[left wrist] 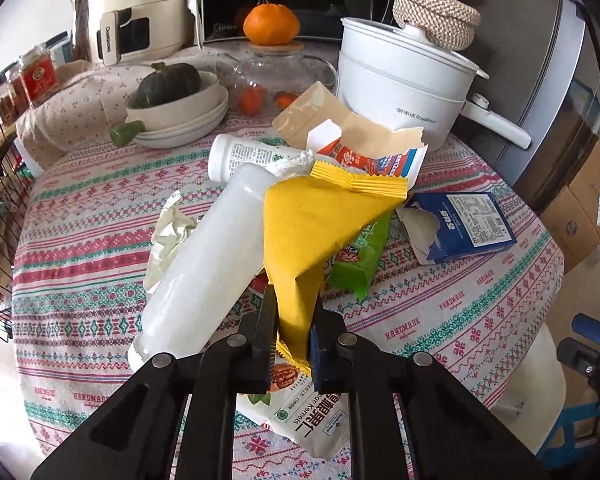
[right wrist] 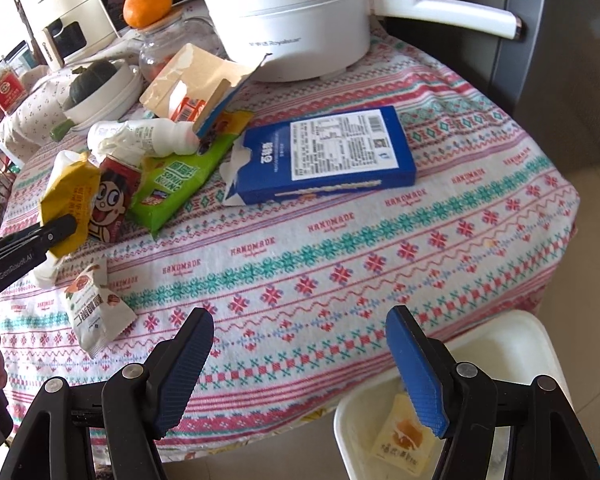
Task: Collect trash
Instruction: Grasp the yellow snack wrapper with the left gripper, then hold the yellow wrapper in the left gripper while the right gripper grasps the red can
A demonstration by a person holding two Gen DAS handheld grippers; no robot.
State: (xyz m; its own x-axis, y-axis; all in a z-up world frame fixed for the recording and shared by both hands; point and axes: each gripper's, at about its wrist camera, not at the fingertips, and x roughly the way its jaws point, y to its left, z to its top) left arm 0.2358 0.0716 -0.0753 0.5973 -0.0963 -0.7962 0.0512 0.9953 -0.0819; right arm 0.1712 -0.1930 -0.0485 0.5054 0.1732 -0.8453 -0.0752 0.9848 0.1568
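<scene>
Trash wrapper [left wrist: 300,240], yellow, is pinched by left gripper [left wrist: 292,320] beside bottle [left wrist: 204,264], which may get dragged; right gripper [right wrist: 300,344] is gaping, empty.

Patterned tablecloth [right wrist: 340,248], grey fridge [left wrist: 548,92], cardboard boxes [left wrist: 580,208], daylight

Table [right wrist: 340,248] under patterned "HANDMADE" cloth, strewn with trash and kitchenware.
Lying on the cloth: blue box [right wrist: 332,152], green snack pack [right wrist: 172,188], white nut packet [right wrist: 96,316], clear plastic bottle [left wrist: 204,264], crumpled tissue [left wrist: 168,236]. Further back: white electric pot [right wrist: 292,28], stacked bowls [left wrist: 180,116] holding a dark squash, glass jar [left wrist: 268,76].
</scene>
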